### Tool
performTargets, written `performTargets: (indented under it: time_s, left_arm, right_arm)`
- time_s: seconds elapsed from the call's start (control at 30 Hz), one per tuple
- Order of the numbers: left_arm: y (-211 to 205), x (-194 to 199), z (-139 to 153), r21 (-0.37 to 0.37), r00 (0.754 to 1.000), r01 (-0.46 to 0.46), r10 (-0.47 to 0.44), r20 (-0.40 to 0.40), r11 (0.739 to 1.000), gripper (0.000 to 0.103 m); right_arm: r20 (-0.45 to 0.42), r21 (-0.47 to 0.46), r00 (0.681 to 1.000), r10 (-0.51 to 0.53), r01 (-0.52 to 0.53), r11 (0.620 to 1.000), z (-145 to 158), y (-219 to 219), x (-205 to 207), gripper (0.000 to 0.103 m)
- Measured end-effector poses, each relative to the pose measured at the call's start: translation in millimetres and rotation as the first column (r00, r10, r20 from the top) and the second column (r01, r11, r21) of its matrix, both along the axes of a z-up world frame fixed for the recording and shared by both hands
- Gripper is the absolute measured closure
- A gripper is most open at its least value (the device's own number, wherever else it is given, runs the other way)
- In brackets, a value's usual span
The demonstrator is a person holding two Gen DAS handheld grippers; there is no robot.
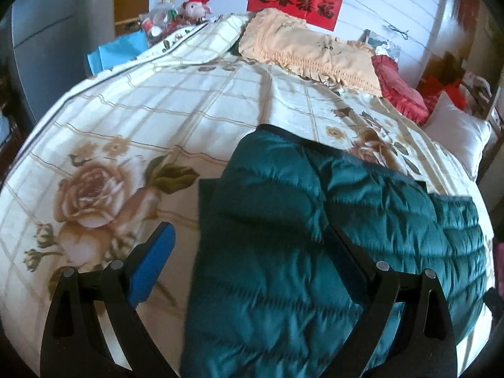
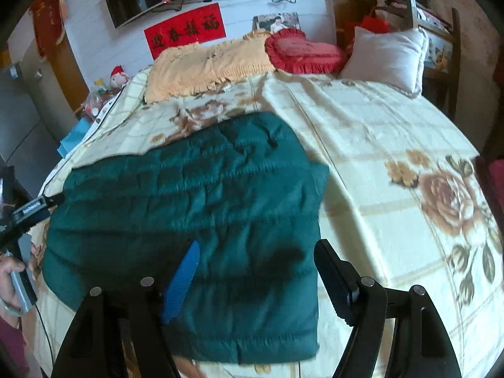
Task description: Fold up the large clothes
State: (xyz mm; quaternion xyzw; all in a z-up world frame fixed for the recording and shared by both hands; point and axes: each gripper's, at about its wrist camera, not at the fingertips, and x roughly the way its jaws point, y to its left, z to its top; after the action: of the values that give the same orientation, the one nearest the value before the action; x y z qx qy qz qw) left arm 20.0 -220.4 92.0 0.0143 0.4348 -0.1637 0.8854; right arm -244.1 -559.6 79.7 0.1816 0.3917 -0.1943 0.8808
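Green quilted jacket (image 2: 195,201) lies folded on near part of bed (image 2: 378,145), on floral sheet. Right tool (image 2: 256,271) above its near edge, fingers apart, nothing clamped. Left tool (image 1: 249,242) over jacket's left side, fingers apart too, empty. Pillows (image 2: 387,56) w/ red cushion (image 2: 302,52) at far end.

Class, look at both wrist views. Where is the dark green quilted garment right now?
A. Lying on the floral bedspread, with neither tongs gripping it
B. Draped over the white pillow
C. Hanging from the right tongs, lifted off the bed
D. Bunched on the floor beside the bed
A: the green quilted garment lies on the floral bedspread, with the right tongs and left tongs open above it.
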Motion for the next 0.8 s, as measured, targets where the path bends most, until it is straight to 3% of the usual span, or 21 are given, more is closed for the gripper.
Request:
performTargets:
  time_s: [0.33,0.57,0.67,0.8]
  left_arm:
    - [18.9,-43.5,-4.1,-0.022,0.999,0.037,-0.038,-0.019,0.999,0.007]
    - [33.4,-55.6,-18.1,-0.05,0.997,0.043,-0.046,-0.057,0.998,0.007]
    - [39.0,-53.6,-25.1,-0.088,0.995,0.035,-0.043,-0.092,0.996,0.007]
    - [41.3,-51.3,-29.6,-0.12,0.992,0.034,-0.048,-0.115,0.992,0.007]
  right_arm:
    - [-0.055,0.094,0.998,-0.038,0.043,0.995,-43.5,-11.4,6.0,0.029]
    - [-0.003,0.075,0.999,-0.042,0.042,0.996,-23.4,-6.4,-13.4,0.027]
    - [0.035,0.117,0.999,-0.036,0.032,0.993,-19.2,-8.6,-21.5,0.016]
    - [0.027,0.123,1.0,-0.01,0.007,0.992,-20.8,-10.4,-21.1,0.013]
